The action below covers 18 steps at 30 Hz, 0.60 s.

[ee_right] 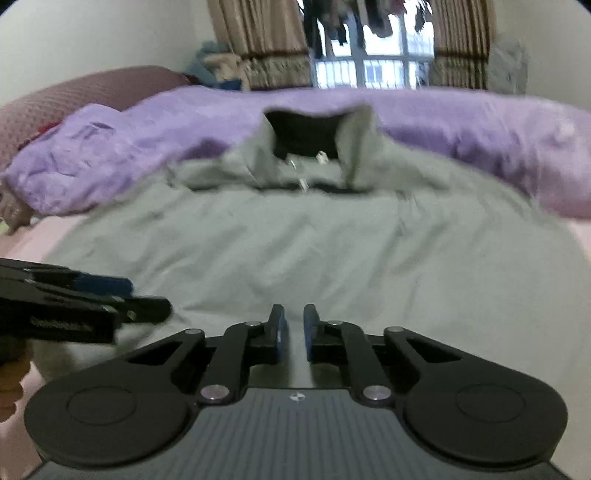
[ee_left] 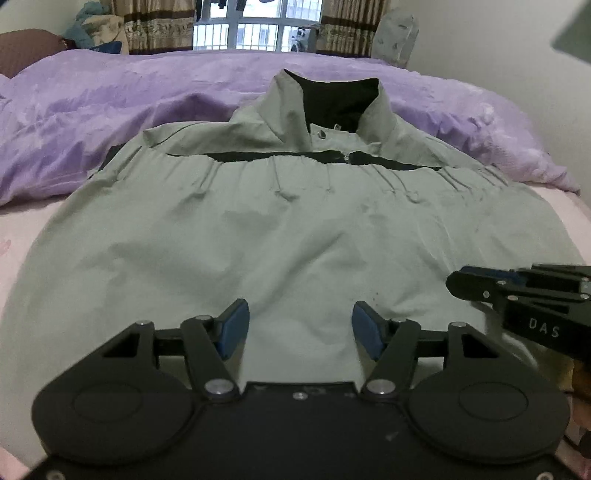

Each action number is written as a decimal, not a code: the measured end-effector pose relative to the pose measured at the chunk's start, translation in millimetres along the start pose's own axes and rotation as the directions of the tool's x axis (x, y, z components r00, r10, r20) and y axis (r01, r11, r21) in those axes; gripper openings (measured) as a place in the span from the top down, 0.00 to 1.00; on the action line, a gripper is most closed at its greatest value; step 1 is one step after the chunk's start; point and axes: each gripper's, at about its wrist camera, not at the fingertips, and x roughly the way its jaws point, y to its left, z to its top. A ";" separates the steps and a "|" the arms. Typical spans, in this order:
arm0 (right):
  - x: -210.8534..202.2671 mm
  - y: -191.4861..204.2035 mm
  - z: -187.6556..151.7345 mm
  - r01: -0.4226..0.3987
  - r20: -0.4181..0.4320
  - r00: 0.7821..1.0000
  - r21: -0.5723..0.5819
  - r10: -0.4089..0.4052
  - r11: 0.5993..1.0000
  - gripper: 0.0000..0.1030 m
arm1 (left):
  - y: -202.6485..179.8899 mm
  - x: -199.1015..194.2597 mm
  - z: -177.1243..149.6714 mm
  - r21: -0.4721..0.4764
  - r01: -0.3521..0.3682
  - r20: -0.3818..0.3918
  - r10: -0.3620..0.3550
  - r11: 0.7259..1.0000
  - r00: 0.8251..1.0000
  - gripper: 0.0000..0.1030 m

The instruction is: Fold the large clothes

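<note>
A pale grey-green jacket (ee_left: 280, 229) with a black-lined collar (ee_left: 332, 99) lies flat on the bed, its lower part folded up over the chest. It also shows in the right wrist view (ee_right: 314, 243). My left gripper (ee_left: 300, 325) is open and empty, hovering over the jacket's near edge. My right gripper (ee_right: 294, 326) has its blue pads nearly together with a narrow gap, nothing clearly held, above the near edge. The right gripper appears at the right of the left wrist view (ee_left: 517, 291); the left gripper appears at the left of the right wrist view (ee_right: 92, 302).
A purple duvet (ee_left: 110, 107) is bunched across the bed behind the jacket. Pink sheet (ee_left: 22, 229) shows at both sides. A dark red headboard cushion (ee_right: 74, 99) is at far left. A window with curtains (ee_left: 255, 26) is beyond.
</note>
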 end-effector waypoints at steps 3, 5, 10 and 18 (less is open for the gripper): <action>-5.4 -8.0 -4.1 -0.015 0.007 1.000 0.045 0.015 0.999 0.91 | -1.4 -2.6 2.3 -0.001 -0.010 0.002 0.010 1.000 1.000 0.39; -17.1 -8.9 -2.2 -0.008 0.004 1.000 0.094 0.008 0.996 0.84 | 4.0 -16.8 2.0 -0.060 0.010 -0.004 -0.011 0.998 1.000 0.41; -70.9 10.6 -14.5 -0.055 0.086 0.995 0.025 0.053 0.998 0.82 | -12.8 -64.1 -15.9 -0.068 0.067 0.060 -0.063 0.995 0.996 0.39; -67.9 32.8 -49.7 -0.055 0.022 0.998 -0.001 0.055 0.998 0.83 | -38.4 -58.5 -52.5 -0.037 0.036 0.017 -0.035 0.999 0.999 0.31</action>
